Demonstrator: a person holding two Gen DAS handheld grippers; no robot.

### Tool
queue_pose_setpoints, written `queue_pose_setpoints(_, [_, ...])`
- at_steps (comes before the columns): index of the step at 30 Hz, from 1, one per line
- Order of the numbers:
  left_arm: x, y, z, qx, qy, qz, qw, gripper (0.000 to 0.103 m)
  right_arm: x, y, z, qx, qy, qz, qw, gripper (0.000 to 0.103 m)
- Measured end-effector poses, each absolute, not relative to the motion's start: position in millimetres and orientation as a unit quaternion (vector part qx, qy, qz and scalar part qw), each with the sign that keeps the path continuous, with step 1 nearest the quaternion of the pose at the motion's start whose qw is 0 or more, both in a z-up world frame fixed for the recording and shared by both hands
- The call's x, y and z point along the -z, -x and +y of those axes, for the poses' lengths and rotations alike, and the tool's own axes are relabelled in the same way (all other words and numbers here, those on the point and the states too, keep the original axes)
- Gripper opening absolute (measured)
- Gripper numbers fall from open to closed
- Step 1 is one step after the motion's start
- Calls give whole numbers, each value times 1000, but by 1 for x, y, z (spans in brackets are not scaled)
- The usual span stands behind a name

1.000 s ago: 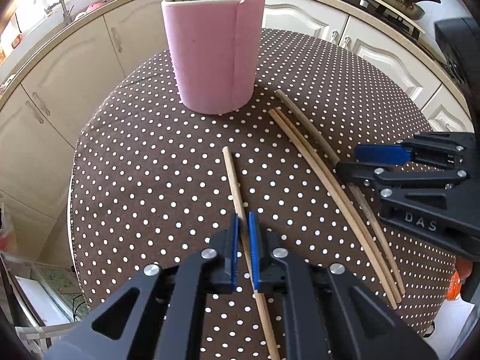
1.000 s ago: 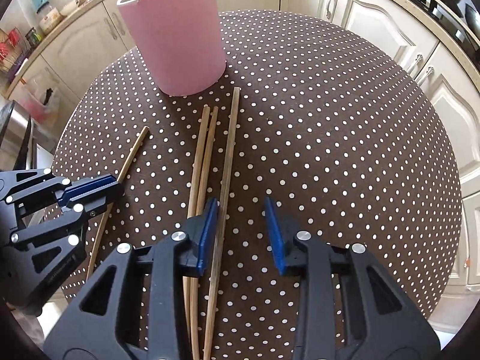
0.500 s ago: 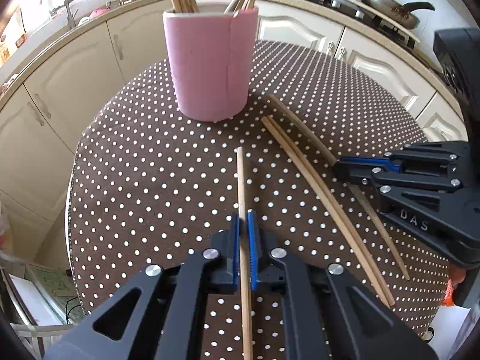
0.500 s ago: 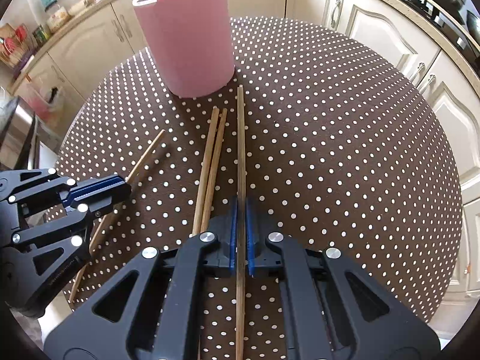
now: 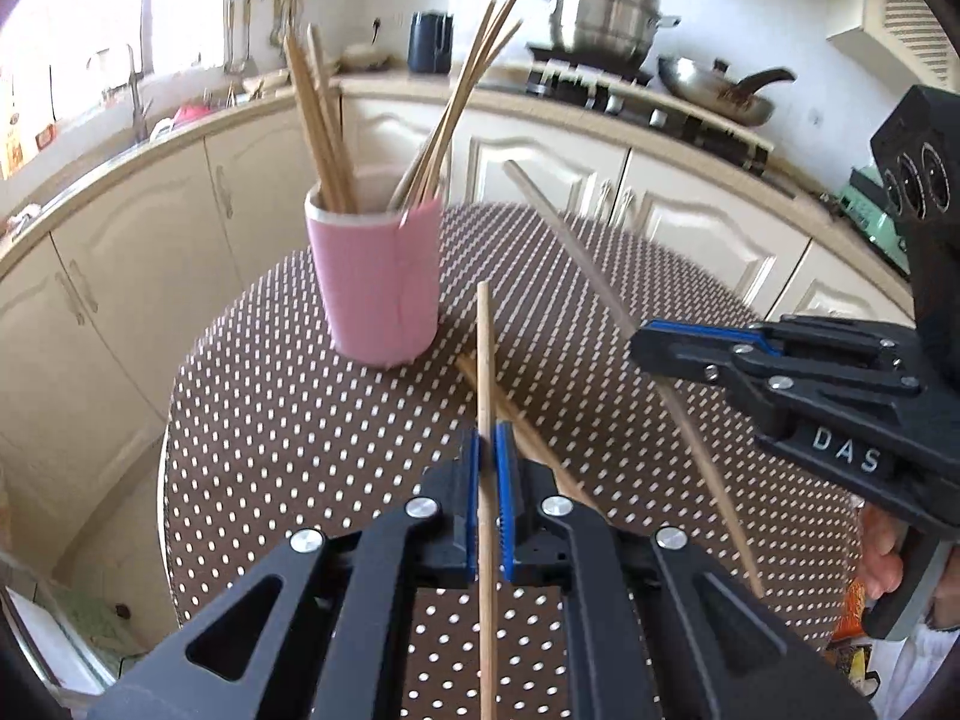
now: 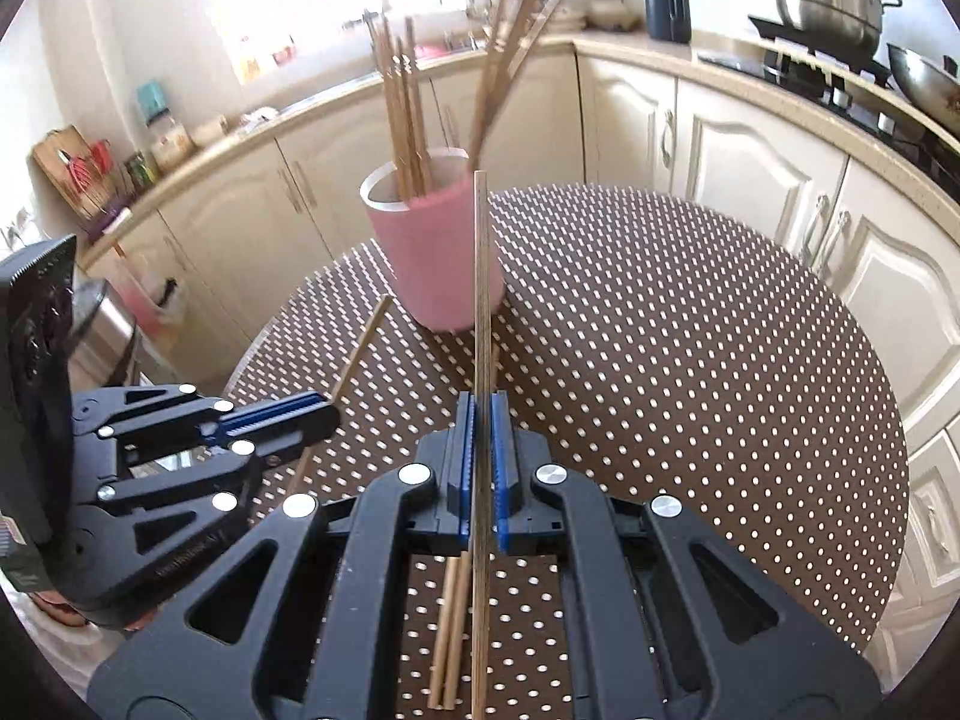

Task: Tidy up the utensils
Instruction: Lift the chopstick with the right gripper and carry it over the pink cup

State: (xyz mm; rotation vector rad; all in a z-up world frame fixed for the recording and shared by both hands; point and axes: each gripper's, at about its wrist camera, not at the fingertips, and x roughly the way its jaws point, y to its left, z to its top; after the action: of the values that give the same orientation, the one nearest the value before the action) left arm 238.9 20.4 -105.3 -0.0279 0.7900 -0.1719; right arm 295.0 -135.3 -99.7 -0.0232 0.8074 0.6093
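A pink cup (image 5: 378, 288) (image 6: 441, 258) with several wooden chopsticks in it stands at the far side of the dotted round table (image 5: 270, 408). My left gripper (image 5: 491, 462) is shut on one chopstick (image 5: 483, 360), lifted off the cloth and pointing toward the cup. My right gripper (image 6: 482, 420) is shut on another chopstick (image 6: 480, 276), also raised, its tip beside the cup. In the left wrist view the right gripper (image 5: 654, 345) holds its chopstick (image 5: 576, 252) slanting across. Two chopsticks (image 6: 450, 630) lie on the table under the right gripper.
Cream cabinets and a counter (image 5: 180, 144) curve around the table. A stove with a steel pot (image 5: 600, 6) and a wok (image 5: 720, 96) is at the back right. A dark kettle (image 6: 666, 0) stands on the counter. A hand (image 5: 882, 552) grips the right tool.
The right gripper closed on a chopstick. Both grippers then rose off the table with their chopsticks and tilted up toward the cup, bringing the kitchen counter into view.
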Motion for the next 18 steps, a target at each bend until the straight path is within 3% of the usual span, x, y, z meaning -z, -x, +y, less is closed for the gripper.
queue_pose_setpoints(18, [37,-233,37,95,61,206,972,6,31,-289,-130,-319,-66,229,917,6])
